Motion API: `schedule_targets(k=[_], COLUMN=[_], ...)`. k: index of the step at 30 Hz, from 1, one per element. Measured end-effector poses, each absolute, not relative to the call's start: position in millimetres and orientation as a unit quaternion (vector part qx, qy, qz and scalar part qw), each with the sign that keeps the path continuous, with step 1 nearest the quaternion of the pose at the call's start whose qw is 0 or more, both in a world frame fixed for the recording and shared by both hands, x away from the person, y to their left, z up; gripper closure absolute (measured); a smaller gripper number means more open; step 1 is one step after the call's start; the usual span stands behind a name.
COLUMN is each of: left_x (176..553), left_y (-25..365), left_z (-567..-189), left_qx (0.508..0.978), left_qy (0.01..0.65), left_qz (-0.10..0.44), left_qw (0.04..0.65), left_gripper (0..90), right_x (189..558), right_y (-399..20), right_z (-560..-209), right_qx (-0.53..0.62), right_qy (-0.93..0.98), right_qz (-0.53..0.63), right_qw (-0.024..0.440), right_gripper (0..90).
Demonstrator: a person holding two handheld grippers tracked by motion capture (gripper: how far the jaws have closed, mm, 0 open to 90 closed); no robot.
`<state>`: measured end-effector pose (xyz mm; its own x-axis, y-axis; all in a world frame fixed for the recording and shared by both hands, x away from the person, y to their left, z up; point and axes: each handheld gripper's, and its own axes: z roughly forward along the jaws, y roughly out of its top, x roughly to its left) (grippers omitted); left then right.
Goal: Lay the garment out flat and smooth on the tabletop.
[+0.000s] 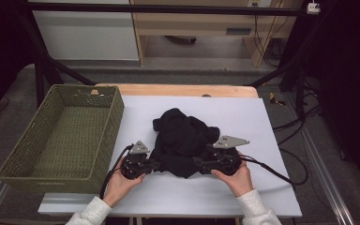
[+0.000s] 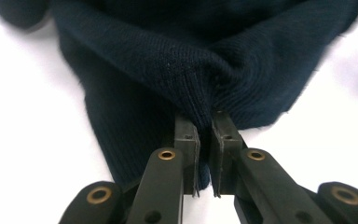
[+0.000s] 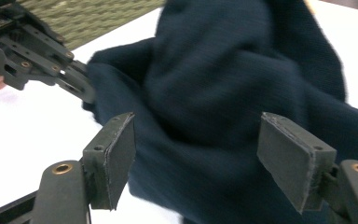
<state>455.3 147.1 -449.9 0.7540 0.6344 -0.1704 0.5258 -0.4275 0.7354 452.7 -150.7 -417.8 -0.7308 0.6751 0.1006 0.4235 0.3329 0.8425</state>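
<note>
**Dark knit garment, one hem pinched, second grip pending**

Item 1. Left gripper (image 2: 204,154). Jaws closed tight on a fold of ribbed knit; the cloth rises from between the pads in a narrow ridge and spreads out beyond them. In the high view it sits at the garment's near-left edge, held in the person's left hand (image 1: 122,183), cable trailing toward the table's near edge. Judged purpose: to anchor that corner so the cloth can be drawn out or lifted.

Item 2. Right gripper (image 3: 200,158). Jaws wide apart, pads bare, nothing pressed between them. The knit lies just beyond and partly between the two pads without being clamped. In the high view it rests at the garment's near-right edge, in the right hand (image 1: 236,180), grey plate on top. Judged purpose: lined up to take a second hold opposite the left one.

Item 3. Sweater (image 1: 183,140). Dark navy, almost black, knit, crumpled in a heap on the middle of the white sheet (image 1: 243,197), toward its near edge, between the two grippers. Which part of the garment each gripper addresses cannot be told for certain.

Item 4. Basket (image 1: 14,173). Green woven, rectangular, at the table's left edge, touching or overlapping the sheet's left side. Holds nothing visible. Likely the destination for the sweater.

Item 5. Table (image 1: 178,90). Wooden top, far edge showing beyond the sheet.
</note>
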Motion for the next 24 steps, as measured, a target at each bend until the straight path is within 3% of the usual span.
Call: schedule_targets(k=[7, 9, 10, 11, 12, 14, 20, 24], left_x=[440.9, 441.8, 442.4, 443.7, 444.8, 447.0, 454.4, 464.0], left_y=[132.4, 132.4, 132.7, 133.7, 134.8, 136.9, 152.2, 164.0], left_z=[-446.5, -448.7, -449.5, -450.5, -451.2, -451.4, -444.7, -450.0], left_qx=[0.856, 0.856, 0.856, 0.855, 0.854, 0.851, 0.829, 0.818], left_qy=[0.309, 0.308, 0.308, 0.309, 0.310, 0.313, 0.336, 0.369], left_qz=[0.071, 0.068, 0.065, 0.065, 0.063, 0.060, 0.082, 0.100], left_qw=[0.409, 0.409, 0.410, 0.411, 0.414, 0.418, 0.439, 0.429], left_gripper=[83.2, 82.7, 82.0, 80.6, 78.1, 71.2, 38.4, 22.4], right_x=[446.3, 446.2, 446.2, 446.1, 446.4, 447.2, 444.2, 443.3], right_y=[-129.5, -126.6, -125.5, -124.9, -124.4, -125.7, -148.1, -175.0], right_z=[-429.8, -435.8, -438.5, -440.3, -442.3, -442.4, -422.2, -414.1], right_qx=[0.316, 0.310, 0.306, 0.305, 0.300, 0.297, 0.316, 0.341], right_qy=[0.823, 0.835, 0.841, 0.844, 0.853, 0.863, 0.852, 0.839], right_qz=[0.462, 0.445, 0.436, 0.429, 0.415, 0.398, 0.401, 0.405], right_qw=[0.096, 0.095, 0.097, 0.102, 0.101, 0.093, 0.114, 0.126], right_gripper=[29.6, 37.8, 45.5, 58.9, 75.9, 87.1, 88.2, 88.3])
